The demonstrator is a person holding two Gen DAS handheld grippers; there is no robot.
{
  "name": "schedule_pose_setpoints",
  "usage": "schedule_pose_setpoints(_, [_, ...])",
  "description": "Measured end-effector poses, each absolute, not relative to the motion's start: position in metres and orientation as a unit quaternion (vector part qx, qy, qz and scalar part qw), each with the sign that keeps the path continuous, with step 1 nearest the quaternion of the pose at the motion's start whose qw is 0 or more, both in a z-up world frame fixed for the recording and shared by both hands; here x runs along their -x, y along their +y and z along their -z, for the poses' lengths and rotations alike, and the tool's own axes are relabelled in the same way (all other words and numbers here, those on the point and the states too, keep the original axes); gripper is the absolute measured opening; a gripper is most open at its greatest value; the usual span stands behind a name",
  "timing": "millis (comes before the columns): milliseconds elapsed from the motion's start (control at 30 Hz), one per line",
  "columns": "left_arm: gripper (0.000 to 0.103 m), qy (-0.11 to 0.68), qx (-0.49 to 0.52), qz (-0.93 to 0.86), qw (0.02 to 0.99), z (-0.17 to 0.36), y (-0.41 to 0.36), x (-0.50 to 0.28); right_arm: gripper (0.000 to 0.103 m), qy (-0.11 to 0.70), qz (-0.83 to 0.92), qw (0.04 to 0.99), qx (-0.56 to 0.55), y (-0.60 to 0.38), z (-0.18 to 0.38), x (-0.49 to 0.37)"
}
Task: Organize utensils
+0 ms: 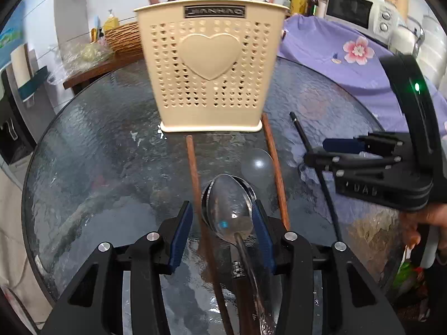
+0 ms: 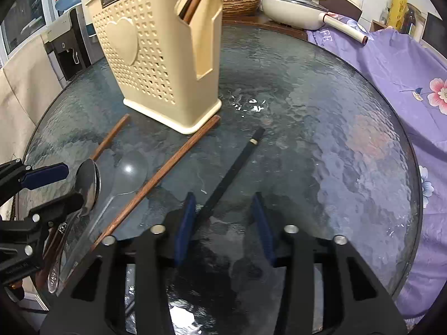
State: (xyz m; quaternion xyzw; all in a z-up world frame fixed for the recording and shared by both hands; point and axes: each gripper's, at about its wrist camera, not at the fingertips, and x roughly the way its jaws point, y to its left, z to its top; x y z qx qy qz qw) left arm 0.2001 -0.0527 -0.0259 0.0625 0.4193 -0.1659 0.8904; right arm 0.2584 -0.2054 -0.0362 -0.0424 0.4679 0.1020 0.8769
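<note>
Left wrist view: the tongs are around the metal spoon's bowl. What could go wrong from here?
A brown chopstick lies between the left tongs beside the metal spoon, so both may get pinched together.
The spoon's bowl is curved and shiny, so it may twist out.
The right tongs straddle the black chopstick off-centre, near one pad; closing could roll it aside.

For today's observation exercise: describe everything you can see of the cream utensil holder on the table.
The cream utensil holder looks like plastic. Its front wall is pierced with rows of small heart-shaped holes around a raised heart, with a dark nameplate near the top. Its side wall has a cut-out through which brown chopsticks show inside. It stands upright on a flared base on the glass table. One loose brown chopstick ends at its base corner.
</note>
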Motion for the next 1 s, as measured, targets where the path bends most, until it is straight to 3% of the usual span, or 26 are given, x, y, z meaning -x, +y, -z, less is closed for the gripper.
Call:
schedule_pose_setpoints(100, [0.043, 0.422, -0.061, 0.164, 0.89, 0.028, -0.055, -0.202, 0.031, 0.471, -0.103, 0.875, 0.044, -0.211, 0.035, -0.26])
schedule_pose_setpoints(333, [0.042, 0.424, -0.065, 0.155, 0.89, 0.033, -0.061, -0.207, 0.031, 0.469, -0.105, 0.876, 0.044, -0.214, 0.035, -0.258])
schedule_pose_setpoints(533, [0.033, 0.422, -0.079, 0.15, 0.89, 0.032, -0.068, -0.21, 0.031, 0.466, -0.102, 0.878, 0.046, -0.211, 0.036, -0.257])
schedule_pose_setpoints(633, [0.013, 0.418, -0.07, 0.15, 0.893, 0.029, -0.065, -0.212, 0.031, 0.466, -0.103, 0.877, 0.047, -0.211, 0.036, -0.257])
schedule_pose_setpoints(767, [0.008, 0.422, -0.057, 0.151, 0.892, 0.027, -0.058, -0.214, 0.031, 0.468, -0.106, 0.876, 0.045, -0.212, 0.036, -0.258])
schedule_pose_setpoints(967, [0.008, 0.418, -0.042, 0.144, 0.896, 0.024, -0.05, -0.21, 0.031, 0.47, -0.1, 0.876, 0.043, -0.216, 0.035, -0.266])
schedule_pose_setpoints(1000, [0.012, 0.417, -0.044, 0.145, 0.896, 0.023, -0.05, -0.209, 0.031, 0.47, -0.099, 0.876, 0.046, -0.217, 0.035, -0.269])
